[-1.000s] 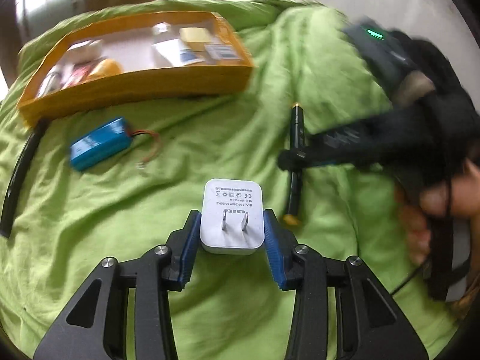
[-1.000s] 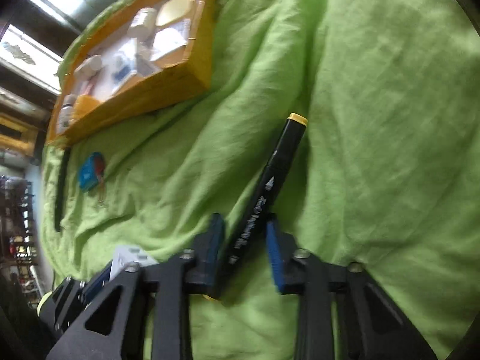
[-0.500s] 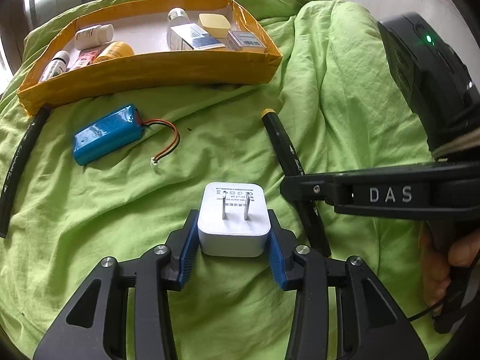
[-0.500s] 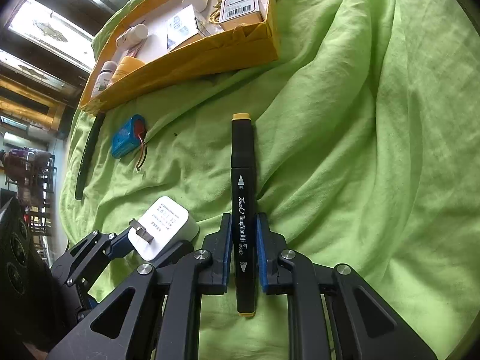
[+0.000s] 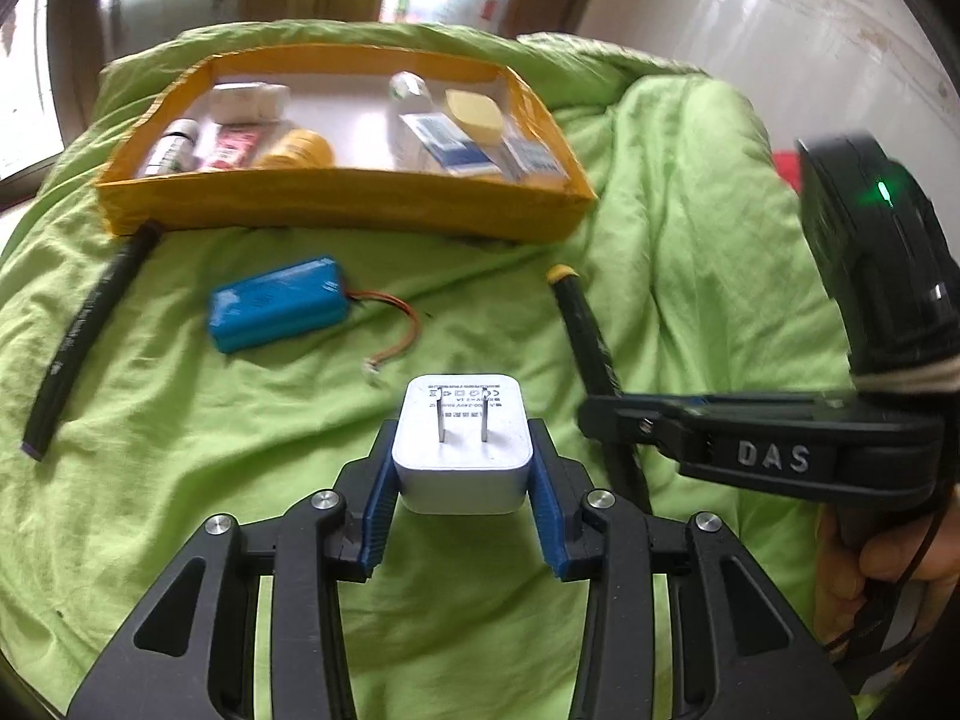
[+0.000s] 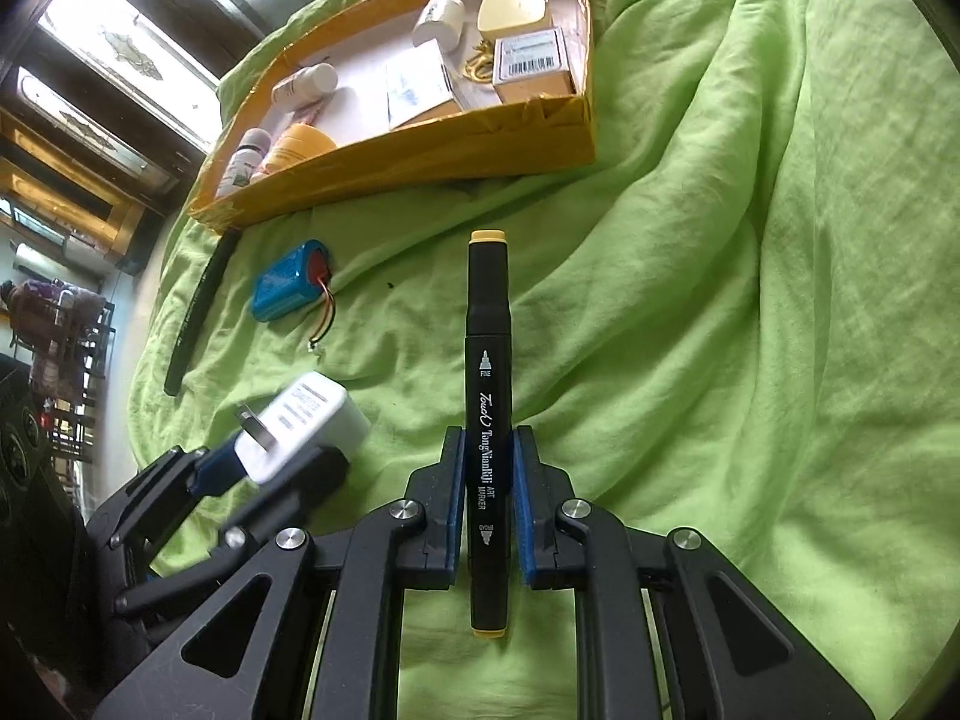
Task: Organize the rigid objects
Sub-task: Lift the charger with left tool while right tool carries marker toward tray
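Observation:
A white plug charger (image 5: 462,414) sits prongs-up between the blue pads of my left gripper (image 5: 463,468). The jaws are closing, and the pads press its sides. The right wrist view shows the same charger (image 6: 306,420) held a little above the green sheet. My right gripper (image 6: 487,456) is shut on a black art marker (image 6: 487,324) with yellow ends, gripped near its lower half and pointing toward the box. In the left wrist view that marker (image 5: 585,336) runs under the right gripper's black finger. The yellow cardboard box (image 5: 336,210) lies ahead with several small items inside.
A blue battery pack (image 5: 279,312) with red wires lies on the green sheet (image 5: 150,450) before the box. A second black marker (image 5: 84,336) lies at the left. A hand (image 5: 888,552) holds the right gripper's handle. A pale wall is behind the bed.
The right gripper's pads closed on the marker, which turned to point at the box. Both grippers have risen slightly with their objects and face more toward the box.

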Demonstrator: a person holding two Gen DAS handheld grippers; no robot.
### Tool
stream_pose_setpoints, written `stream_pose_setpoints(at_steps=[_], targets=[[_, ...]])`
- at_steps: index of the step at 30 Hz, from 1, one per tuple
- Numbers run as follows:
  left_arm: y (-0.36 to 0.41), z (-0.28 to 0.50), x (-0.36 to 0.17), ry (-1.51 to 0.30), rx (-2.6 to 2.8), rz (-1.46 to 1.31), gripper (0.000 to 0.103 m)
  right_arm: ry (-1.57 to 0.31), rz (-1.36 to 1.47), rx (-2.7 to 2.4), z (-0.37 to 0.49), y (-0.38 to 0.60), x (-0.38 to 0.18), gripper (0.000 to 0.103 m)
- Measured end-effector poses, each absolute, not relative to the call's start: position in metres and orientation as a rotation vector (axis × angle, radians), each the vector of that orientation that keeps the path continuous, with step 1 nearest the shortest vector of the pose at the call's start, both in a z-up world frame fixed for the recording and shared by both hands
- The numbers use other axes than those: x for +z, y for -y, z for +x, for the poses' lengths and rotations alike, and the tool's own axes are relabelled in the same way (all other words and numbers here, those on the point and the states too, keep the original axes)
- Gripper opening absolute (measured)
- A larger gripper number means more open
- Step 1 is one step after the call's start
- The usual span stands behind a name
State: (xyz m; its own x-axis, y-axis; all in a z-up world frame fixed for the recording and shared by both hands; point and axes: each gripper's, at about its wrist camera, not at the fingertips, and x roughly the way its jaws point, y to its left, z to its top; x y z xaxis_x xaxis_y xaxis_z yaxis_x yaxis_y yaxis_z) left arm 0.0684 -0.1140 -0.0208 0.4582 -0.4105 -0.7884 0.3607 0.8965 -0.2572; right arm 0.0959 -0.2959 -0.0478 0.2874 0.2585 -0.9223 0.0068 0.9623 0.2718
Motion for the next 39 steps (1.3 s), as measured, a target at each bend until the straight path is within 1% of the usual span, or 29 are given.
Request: stream_pose_setpoints(at_steps=[5,10,27,35,39], targets=[[0.099,0.071,-0.014,-0.945,-0.384,-0.078,0.037,-1.26,0.238,0.168,0.095,0.294,-0.046,0.013],[0.095,0.073,-0.009,-0.902,-0.332,-0.042,0.037,-1.253,0.227,0.171,0.095,0.29,-0.044,0.013],[0.094,0.075,-0.007,-0.899,-0.289,-0.014,0.037,-1.238,0.242,0.18,0.092,0.292,-0.042,0.013],[0.089,0.104,0.022,-0.784,-0.243,0.063,0.038,-1.228,0.237,0.175,0.091,0.291,-0.042,0.013],[0.079,0.119,0.026,-0.761,-0.224,0.074,0.038,-1.235,0.23,0.172,0.092,0.289,-0.044,0.013]])
